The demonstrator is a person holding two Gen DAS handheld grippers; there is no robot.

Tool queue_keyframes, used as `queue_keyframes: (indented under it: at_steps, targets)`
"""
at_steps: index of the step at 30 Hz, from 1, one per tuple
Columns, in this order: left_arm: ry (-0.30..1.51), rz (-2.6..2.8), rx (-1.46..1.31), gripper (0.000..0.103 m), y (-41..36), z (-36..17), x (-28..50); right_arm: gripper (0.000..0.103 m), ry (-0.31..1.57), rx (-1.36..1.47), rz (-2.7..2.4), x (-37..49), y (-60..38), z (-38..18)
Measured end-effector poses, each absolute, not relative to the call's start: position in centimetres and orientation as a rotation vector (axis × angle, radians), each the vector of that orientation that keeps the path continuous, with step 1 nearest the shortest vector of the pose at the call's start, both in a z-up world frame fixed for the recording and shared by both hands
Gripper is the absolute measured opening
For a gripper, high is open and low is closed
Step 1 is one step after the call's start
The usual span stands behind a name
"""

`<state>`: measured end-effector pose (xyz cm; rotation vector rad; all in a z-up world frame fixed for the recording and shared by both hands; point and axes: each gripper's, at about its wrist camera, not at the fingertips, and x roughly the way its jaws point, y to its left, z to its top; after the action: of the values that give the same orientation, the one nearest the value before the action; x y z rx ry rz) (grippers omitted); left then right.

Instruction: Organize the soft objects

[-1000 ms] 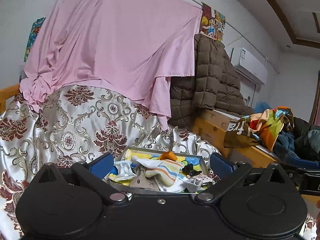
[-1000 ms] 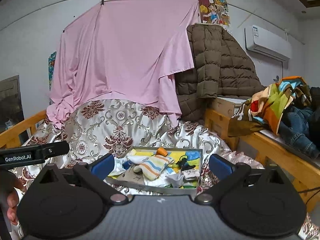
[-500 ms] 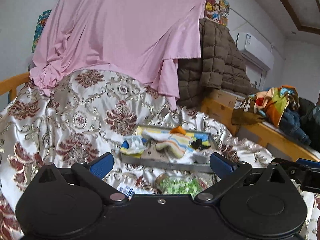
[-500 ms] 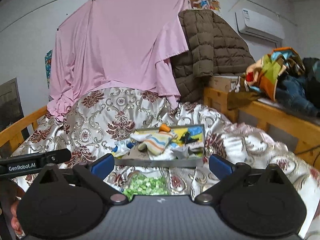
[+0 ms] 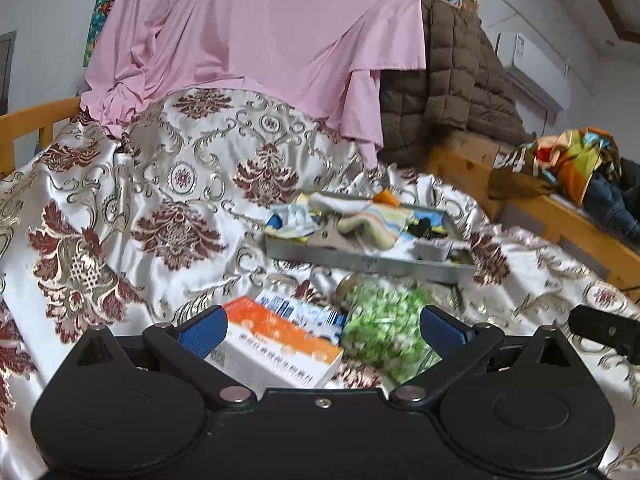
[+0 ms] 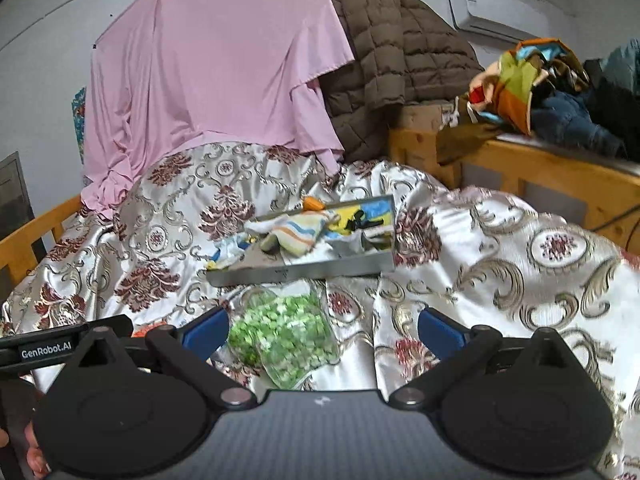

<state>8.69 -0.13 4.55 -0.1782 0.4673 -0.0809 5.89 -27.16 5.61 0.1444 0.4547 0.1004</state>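
Observation:
A grey metal tray (image 5: 360, 258) (image 6: 304, 270) lies on the patterned bedspread, holding a striped cloth (image 5: 378, 220) (image 6: 300, 232), a crumpled white-and-blue piece (image 5: 290, 218) and small dark items. In front of it sits a clear bag of green pieces (image 5: 382, 330) (image 6: 284, 330). An orange-and-white box (image 5: 276, 346) and a blue-and-white box (image 5: 304, 314) lie beside the bag. My left gripper (image 5: 322, 330) is open above the boxes and bag. My right gripper (image 6: 322, 330) is open just over the bag, holding nothing.
A pink sheet (image 5: 256, 36) hangs behind the bed, with a brown quilted coat (image 5: 452, 88) beside it. A wooden bed frame (image 6: 536, 176) on the right carries a pile of clothes (image 6: 532, 88). A hand (image 6: 28, 444) shows at the lower left of the right wrist view.
Both grippers have tilted down and moved toward the bedspread. The bag of green pieces and the boxes have come into view in front of the tray. Both stay open.

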Motion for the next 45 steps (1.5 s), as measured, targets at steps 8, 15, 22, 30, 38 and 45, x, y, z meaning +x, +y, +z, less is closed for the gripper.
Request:
queue_keyframes:
  at_steps: [8, 15, 22, 30, 38, 45]
  targets:
    - [0.489, -0.056, -0.138, 0.102, -0.2, 2.6, 8.6, 0.103, 0.475, 0.121, 0.071, 5.6, -26.8, 2.6]
    - [0.524, -0.027, -0.124, 0.102, -0.3, 0.7, 8.7, 0.103, 0.490, 0.128, 0.076, 5.7, -26.7, 1.6]
    - [0.531, -0.015, -0.102, 0.102, -0.5, 0.0, 8.8, 0.103, 0.495, 0.119, 0.088, 5.7, -26.2, 1.0]
    - [0.525, 0.005, -0.114, 0.102, -0.4, -0.5, 8.8, 0.103, 0.503, 0.092, 0.083, 5.6, -25.5, 0.1]
    - [0.540, 0.017, -0.132, 0.102, -0.4, -1.1, 9.1, 0.103, 0.523, 0.121, 0.111, 6.1, -25.4, -0.6]
    - [0.559, 0.035, -0.143, 0.102, -0.3, -1.6, 9.2, 0.103, 0.503, 0.115, 0.097, 6.0, -25.3, -0.6]
